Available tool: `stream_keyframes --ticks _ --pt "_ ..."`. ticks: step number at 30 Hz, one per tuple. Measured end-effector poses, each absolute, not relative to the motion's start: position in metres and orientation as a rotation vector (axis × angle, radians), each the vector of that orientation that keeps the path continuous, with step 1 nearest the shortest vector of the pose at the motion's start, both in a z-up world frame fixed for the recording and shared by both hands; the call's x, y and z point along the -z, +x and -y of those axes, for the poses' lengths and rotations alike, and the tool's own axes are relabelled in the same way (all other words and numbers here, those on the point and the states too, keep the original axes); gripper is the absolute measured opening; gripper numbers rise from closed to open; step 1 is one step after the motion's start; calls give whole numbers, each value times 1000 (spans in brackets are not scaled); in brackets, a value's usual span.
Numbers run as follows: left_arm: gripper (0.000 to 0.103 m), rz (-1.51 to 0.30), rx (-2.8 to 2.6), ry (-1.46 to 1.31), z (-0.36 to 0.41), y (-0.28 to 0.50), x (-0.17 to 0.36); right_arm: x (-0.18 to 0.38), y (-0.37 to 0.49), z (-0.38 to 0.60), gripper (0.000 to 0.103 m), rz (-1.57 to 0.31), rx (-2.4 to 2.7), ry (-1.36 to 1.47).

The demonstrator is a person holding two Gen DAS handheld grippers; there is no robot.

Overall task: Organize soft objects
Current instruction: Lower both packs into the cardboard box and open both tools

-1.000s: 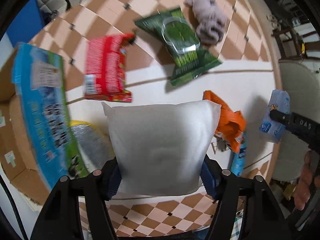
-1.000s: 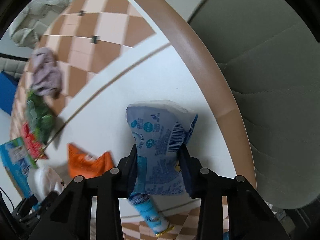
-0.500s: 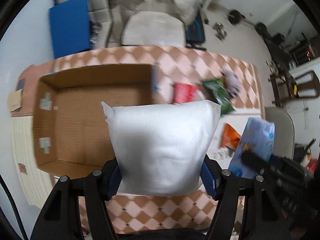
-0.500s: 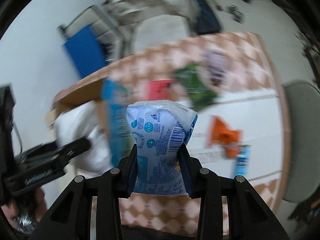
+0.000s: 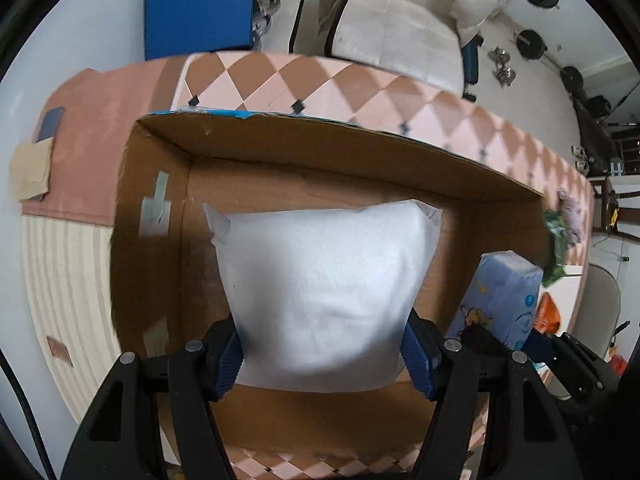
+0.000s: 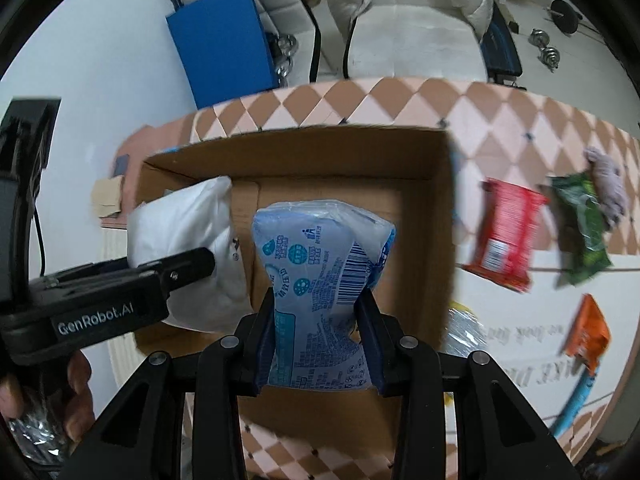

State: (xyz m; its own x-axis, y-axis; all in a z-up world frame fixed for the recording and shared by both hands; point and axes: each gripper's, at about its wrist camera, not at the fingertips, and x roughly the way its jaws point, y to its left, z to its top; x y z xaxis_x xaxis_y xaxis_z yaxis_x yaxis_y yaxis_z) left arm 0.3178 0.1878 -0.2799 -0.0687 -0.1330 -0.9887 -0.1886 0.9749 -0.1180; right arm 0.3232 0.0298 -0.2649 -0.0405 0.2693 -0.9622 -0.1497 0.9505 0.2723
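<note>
My left gripper (image 5: pixel 322 354) is shut on a white soft pack (image 5: pixel 324 292) and holds it over the open cardboard box (image 5: pixel 360 152). My right gripper (image 6: pixel 318 334) is shut on a light blue tissue pack (image 6: pixel 320 280), also above the box (image 6: pixel 424 216). The blue pack shows at the right in the left wrist view (image 5: pixel 502 300). The white pack and left gripper show at the left in the right wrist view (image 6: pixel 188 248). The box floor looks bare.
On the table right of the box lie a red packet (image 6: pixel 504 236), a green packet (image 6: pixel 584 228), a grey-purple cloth (image 6: pixel 606 188), an orange packet (image 6: pixel 588 332) and a blue tube (image 6: pixel 576 404). A blue panel (image 6: pixel 224 44) and white sofa stand behind.
Both grippers have carried their packs from the table's right side leftward to above the cardboard box. The box now fills both views. Both grips are unchanged.
</note>
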Motion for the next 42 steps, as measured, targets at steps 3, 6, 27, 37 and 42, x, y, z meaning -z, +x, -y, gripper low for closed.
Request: stream_keyframes --ticks 3,6,27,37,42 --pt "65 -1691 -12 -260 -196 335 307 292 335 -44 40 -1604 -323 65" --pt "66 -1724 28 -228 -194 348 326 316 346 -53 40 -1633 -303 42" --pt "94 -1671 21 -85 -187 351 309 326 366 -60 77 -1643 -255 -42" --pt "100 -1532 -31 -150 -212 293 253 274 315 -49 103 -1567 -231 -63" --pt "102 -1488 -37 -176 -215 265 233 255 279 -49 103 -1530 -244 -39"
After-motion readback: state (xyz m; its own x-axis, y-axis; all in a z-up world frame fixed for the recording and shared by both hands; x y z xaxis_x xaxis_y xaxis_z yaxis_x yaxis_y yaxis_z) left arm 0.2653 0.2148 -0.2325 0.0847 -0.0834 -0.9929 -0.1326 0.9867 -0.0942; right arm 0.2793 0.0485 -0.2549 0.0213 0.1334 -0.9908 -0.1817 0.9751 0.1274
